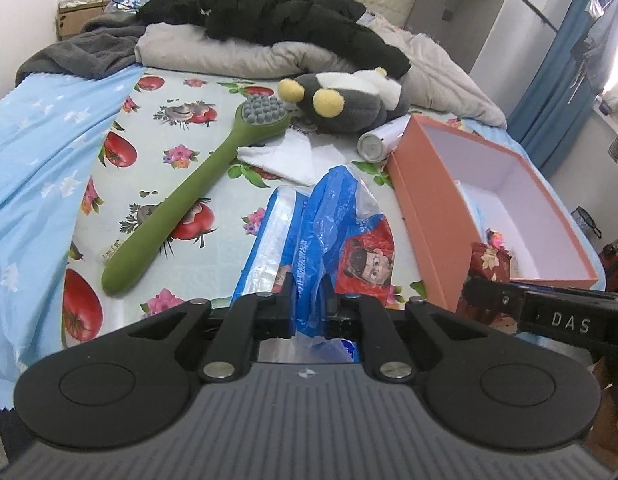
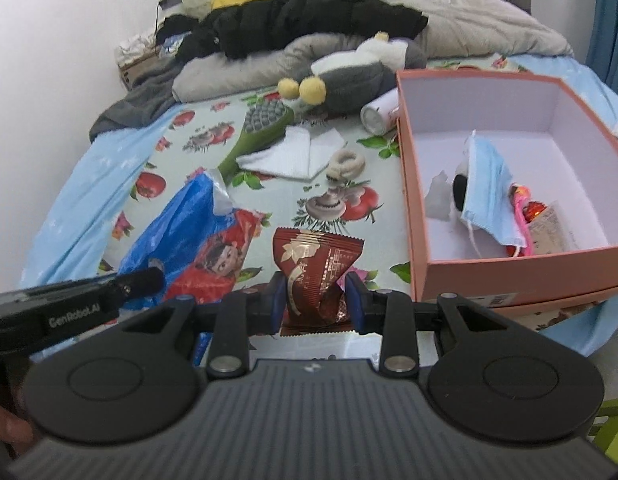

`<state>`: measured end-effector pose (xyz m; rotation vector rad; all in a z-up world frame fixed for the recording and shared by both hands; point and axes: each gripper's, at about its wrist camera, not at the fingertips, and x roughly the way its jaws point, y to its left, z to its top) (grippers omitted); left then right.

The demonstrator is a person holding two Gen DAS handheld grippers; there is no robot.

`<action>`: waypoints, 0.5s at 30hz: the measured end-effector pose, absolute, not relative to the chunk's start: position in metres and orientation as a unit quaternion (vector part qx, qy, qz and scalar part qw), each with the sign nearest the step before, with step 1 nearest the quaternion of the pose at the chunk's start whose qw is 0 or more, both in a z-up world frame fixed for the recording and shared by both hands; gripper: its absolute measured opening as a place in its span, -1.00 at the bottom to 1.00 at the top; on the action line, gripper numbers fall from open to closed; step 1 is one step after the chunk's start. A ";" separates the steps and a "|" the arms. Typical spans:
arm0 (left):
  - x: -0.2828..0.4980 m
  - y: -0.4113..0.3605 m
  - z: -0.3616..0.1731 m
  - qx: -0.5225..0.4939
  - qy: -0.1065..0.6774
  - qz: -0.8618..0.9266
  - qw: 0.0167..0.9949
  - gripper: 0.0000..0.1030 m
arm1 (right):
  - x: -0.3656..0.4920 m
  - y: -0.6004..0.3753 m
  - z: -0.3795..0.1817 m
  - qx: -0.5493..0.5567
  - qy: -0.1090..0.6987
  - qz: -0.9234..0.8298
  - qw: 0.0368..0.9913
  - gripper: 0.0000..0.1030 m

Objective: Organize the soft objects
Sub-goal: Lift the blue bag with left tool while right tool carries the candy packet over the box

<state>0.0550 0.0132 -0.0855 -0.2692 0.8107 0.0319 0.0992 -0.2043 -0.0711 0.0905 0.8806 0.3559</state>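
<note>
box [image 2: 509,276] open-topped, mask [image 2: 489,196] inside, bare floor at back

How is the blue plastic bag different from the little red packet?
The blue plastic bag is big, floppy and blue with a cartoon face; the red packet is small, shiny and dark red with gold leaves. The bag is pinched by the left claw and trails onto the bed; the packet stands up in the right claw. Both are crinkly wrappers, each gripped by a claw.

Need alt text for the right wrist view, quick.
The right gripper is shut on a dark red foil snack packet above the bed, left of an open orange box holding a blue face mask.
</note>
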 end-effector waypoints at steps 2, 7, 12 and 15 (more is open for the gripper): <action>0.047 0.012 -0.080 -0.136 0.388 0.015 0.912 -0.77 | 0.093 -0.207 -0.066 0.044 0.418 0.171 0.891 -0.32; 0.032 0.008 -0.068 -0.145 0.374 0.019 0.916 -0.77 | 0.081 -0.212 -0.056 0.045 0.406 0.173 0.896 -0.32; 0.020 -0.002 -0.061 -0.150 0.365 0.010 0.919 -0.77 | 0.070 -0.216 -0.050 0.049 0.399 0.170 0.899 -0.32; 0.014 -0.006 -0.057 -0.150 0.361 0.004 0.920 -0.77 | 0.064 -0.221 -0.046 0.049 0.393 0.166 0.903 -0.32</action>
